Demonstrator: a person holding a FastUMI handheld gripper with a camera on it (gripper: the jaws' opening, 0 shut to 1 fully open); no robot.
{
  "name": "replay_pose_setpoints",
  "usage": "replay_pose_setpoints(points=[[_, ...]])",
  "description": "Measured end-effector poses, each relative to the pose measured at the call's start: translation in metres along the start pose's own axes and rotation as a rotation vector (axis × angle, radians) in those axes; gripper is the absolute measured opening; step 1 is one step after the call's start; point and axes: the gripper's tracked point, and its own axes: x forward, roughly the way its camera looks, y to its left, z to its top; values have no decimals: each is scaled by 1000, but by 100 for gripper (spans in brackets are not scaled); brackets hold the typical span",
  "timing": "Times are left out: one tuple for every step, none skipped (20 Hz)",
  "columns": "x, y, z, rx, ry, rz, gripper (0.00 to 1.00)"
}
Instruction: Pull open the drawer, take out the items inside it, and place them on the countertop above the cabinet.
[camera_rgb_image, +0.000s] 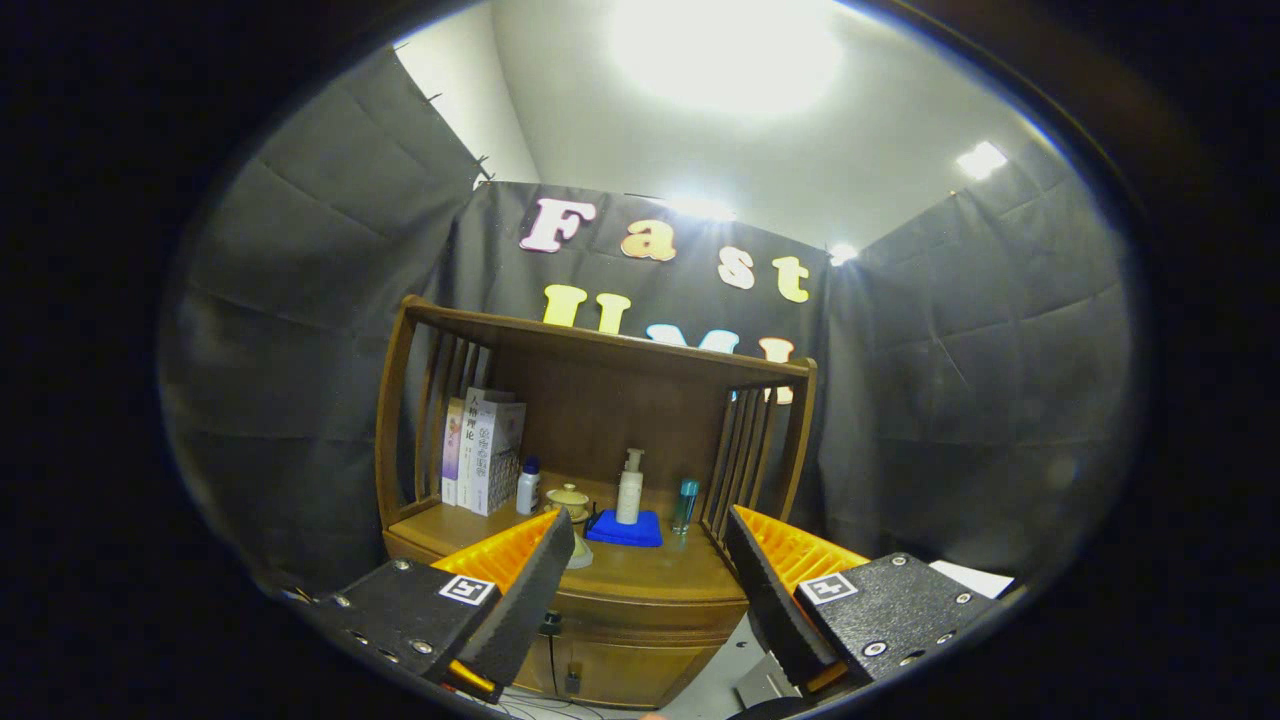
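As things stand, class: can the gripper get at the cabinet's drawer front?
Probably yes. The gripper is open and holds nothing, and the drawer front lies ahead between its fingers with nothing in between, though it is not yet touching.

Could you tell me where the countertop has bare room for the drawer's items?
The countertop is bare along its front edge, ahead of the blue cloth, between the open gripper fingers. The back is crowded: books, white bottle, pump bottle, teal bottle.
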Motion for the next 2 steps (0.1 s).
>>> replay_pose_setpoints(points=[[-4,-8,6,-22,-14,-20,95],[-9,-15,13,-38,-30,-40,95]])
